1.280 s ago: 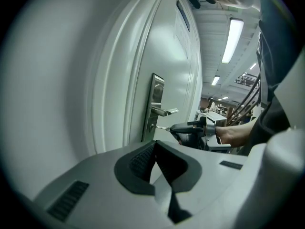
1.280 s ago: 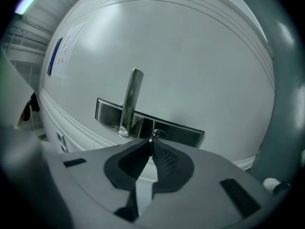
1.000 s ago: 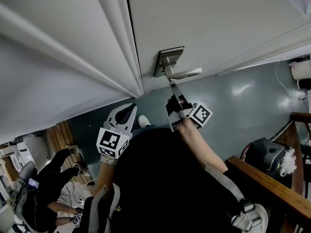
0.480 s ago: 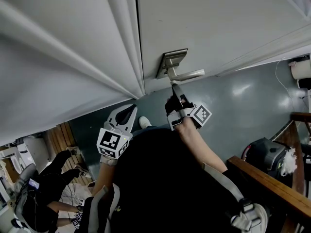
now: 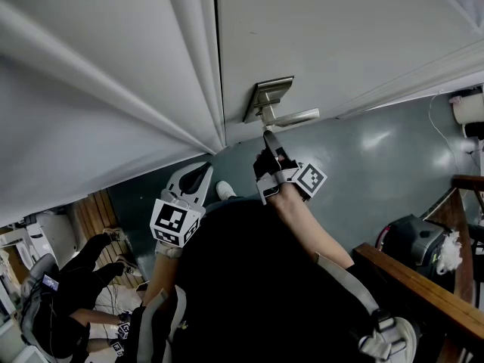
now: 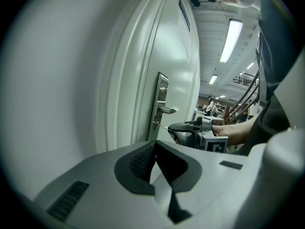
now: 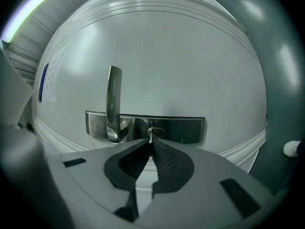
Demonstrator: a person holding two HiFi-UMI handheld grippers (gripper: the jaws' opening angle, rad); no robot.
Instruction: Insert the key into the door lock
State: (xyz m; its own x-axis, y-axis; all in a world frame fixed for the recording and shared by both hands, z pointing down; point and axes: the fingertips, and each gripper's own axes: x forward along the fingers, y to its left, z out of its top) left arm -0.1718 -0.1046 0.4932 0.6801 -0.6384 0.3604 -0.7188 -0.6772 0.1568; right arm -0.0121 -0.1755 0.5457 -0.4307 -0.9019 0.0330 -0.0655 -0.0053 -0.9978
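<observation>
A grey door [image 5: 318,29] carries a steel lock plate [image 5: 266,97] with a lever handle [image 5: 293,117]. My right gripper [image 5: 268,137] is shut on a small metal key [image 7: 151,137], just below the handle. In the right gripper view the key's tip touches the round keyhole [image 7: 155,131] in the lock plate [image 7: 186,129], beside the lever handle [image 7: 113,101]; how deep it sits I cannot tell. My left gripper [image 5: 200,169] hangs back by the door frame, shut and holding nothing. In the left gripper view, beyond the left gripper [image 6: 155,145], the right gripper [image 6: 190,128] points the key [image 6: 162,126] at the plate [image 6: 162,104].
The door frame's mouldings [image 5: 189,66] run left of the lock. A wooden rail [image 5: 423,293] and a dark bag [image 5: 412,240] stand at the right on the grey-green floor [image 5: 378,157]. A person in black [image 5: 72,293] crouches at the lower left.
My right gripper has moved up toward the lock plate, bringing the key's tip to the keyhole. The left gripper has stayed where it was.
</observation>
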